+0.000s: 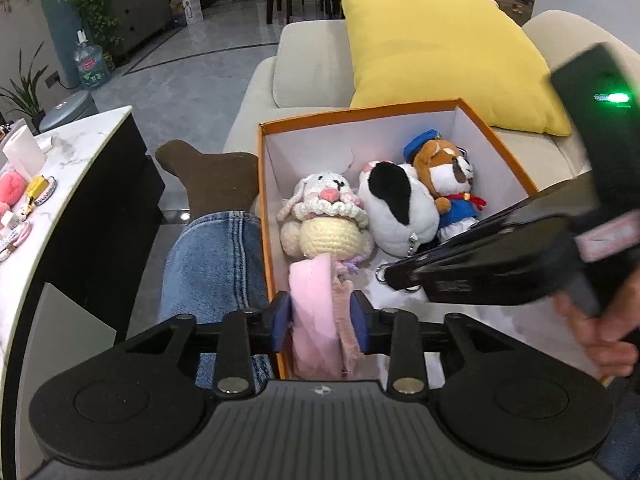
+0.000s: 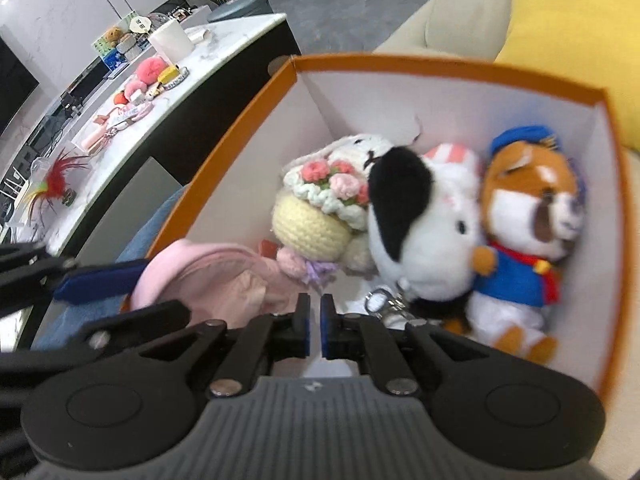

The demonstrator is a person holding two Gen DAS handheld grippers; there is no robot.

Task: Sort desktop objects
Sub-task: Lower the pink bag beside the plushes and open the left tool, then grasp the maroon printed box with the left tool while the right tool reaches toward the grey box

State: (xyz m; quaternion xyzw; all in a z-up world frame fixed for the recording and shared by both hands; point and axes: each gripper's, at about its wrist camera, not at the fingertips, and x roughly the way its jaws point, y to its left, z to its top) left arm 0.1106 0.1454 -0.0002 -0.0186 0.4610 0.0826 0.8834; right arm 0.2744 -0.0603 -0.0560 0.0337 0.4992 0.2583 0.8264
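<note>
An orange-rimmed white box (image 1: 360, 114) (image 2: 440, 66) holds a crochet bunny (image 1: 324, 216) (image 2: 316, 216), a black-and-white plush (image 1: 396, 208) (image 2: 420, 232) with a metal keyring (image 2: 380, 300), and a fox plush in blue uniform (image 1: 444, 176) (image 2: 528, 220). A soft pink item (image 1: 312, 308) (image 2: 208, 276) lies at the box's near left corner. It sits between the jaws of my left gripper (image 1: 320, 312), whose blue pads flank it without squeezing. My right gripper (image 2: 315, 308) (image 1: 390, 274) hovers over the box floor beside the keyring, pads almost together with nothing between them.
The box rests on a beige sofa (image 1: 308, 68) in front of a yellow cushion (image 1: 432, 52). A person's jeans leg (image 1: 216, 260) and brown sock lie left of it. Further left, a marble-topped table (image 1: 80, 136) (image 2: 224, 40) carries several small trinkets. A hand (image 1: 600, 320) holds the right gripper.
</note>
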